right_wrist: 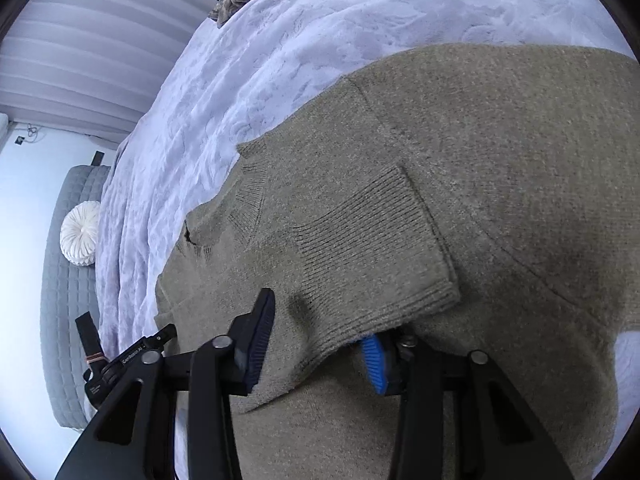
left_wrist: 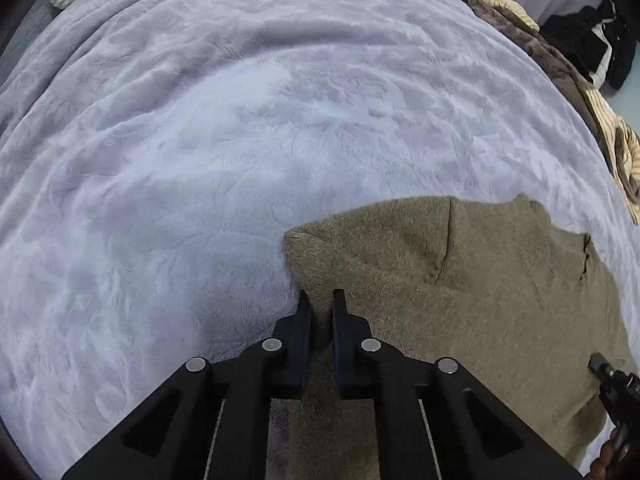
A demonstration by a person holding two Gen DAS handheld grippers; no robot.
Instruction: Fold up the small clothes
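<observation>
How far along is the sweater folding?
Done: one sleeve lies folded across the sweater. In hand: left gripper pinches the sweater's edge; right gripper straddles fabric by the cuff, jaws apart. Left: folding the body; it lies spread out.

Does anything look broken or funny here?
Yes. The brown sweater has a small dark gap at its edge, near the ribbed collar. It looks like a little tear or a split seam; I cannot tell which. Nothing else on the lavender blanket stands out.
</observation>
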